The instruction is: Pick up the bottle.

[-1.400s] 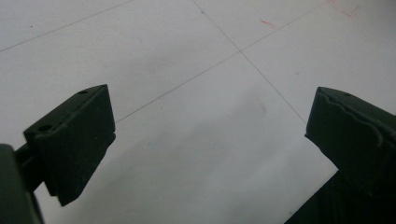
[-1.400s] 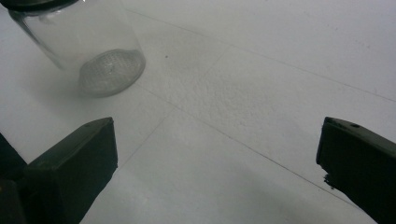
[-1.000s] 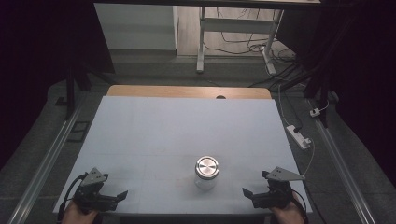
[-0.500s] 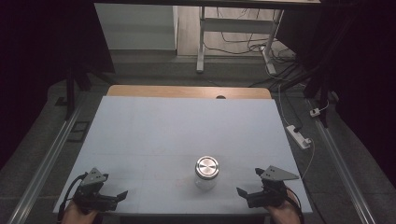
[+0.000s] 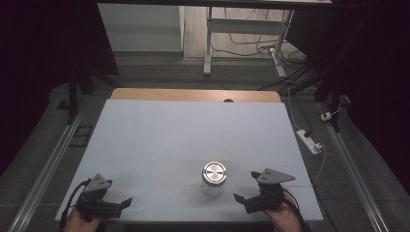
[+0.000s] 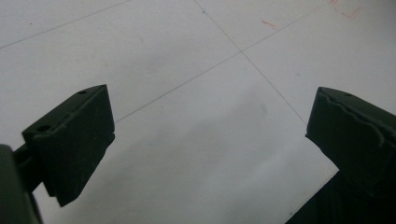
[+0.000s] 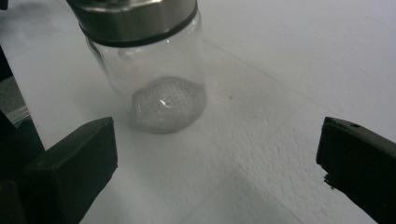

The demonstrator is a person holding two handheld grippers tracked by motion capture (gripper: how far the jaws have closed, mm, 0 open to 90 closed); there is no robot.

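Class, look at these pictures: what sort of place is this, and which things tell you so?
Probably a lab or workshop set up for recording. A bare white table holds one glass jar, loose cables and a power strip lie on the floor, and the surroundings are dark.

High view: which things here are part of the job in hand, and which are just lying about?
In the job:
- jar with metal lid, upright on the table
- right gripper, open, beside the jar
- left gripper, open, well off to the side

Lying about:
- power strip on the floor
- cables beyond the table
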